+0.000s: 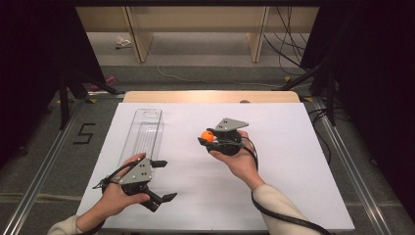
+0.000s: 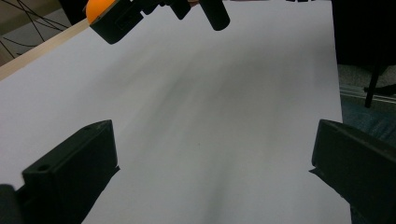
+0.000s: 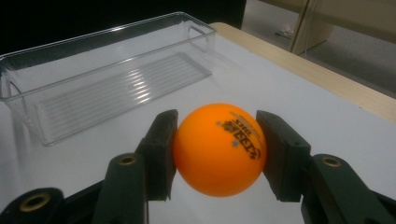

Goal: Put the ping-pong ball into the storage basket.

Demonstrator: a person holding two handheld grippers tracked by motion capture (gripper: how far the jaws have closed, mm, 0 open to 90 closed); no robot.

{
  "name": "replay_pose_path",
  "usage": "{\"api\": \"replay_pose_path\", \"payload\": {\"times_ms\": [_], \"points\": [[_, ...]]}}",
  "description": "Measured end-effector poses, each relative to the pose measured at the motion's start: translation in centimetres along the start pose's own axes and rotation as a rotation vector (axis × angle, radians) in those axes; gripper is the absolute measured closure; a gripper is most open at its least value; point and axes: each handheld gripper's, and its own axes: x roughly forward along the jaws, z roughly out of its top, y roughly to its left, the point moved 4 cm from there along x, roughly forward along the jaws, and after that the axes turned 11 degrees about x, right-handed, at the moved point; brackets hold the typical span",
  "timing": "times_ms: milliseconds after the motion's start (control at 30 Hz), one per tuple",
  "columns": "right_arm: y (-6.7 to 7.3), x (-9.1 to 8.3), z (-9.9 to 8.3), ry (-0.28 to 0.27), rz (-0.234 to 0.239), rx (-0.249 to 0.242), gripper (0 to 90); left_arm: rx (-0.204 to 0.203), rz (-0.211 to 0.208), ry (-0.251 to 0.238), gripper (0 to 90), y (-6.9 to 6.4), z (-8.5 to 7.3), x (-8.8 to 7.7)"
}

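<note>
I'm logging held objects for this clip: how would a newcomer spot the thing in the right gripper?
Start at the white table and find the clear plastic tray on its left half. To the tray's right, the right gripper holds a small orange ball between its black jaws. It is the one brightly coloured, round thing there, with dark print on its side.

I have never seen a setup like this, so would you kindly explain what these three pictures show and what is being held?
A person at a table holds a hand-held black two-jaw tool in each hand. The high view looks down from above; the other two come from cameras riding on each tool. On the white table surface lies a clear, long plastic tray, empty. The right tool is shut on an orange table-tennis ball, lifted off the surface. The left tool stands open near the tray's close end, holding nothing.
</note>
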Motion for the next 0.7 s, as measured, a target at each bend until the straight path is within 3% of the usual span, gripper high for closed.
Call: {"api": "replay_pose_path", "payload": {"times_ms": [700], "points": [[0.24,0.83,0.49,-0.002,0.008,-0.004,51.7,-0.002,-0.002,-0.003,0.0,-0.05,0.03,0.01]]}}
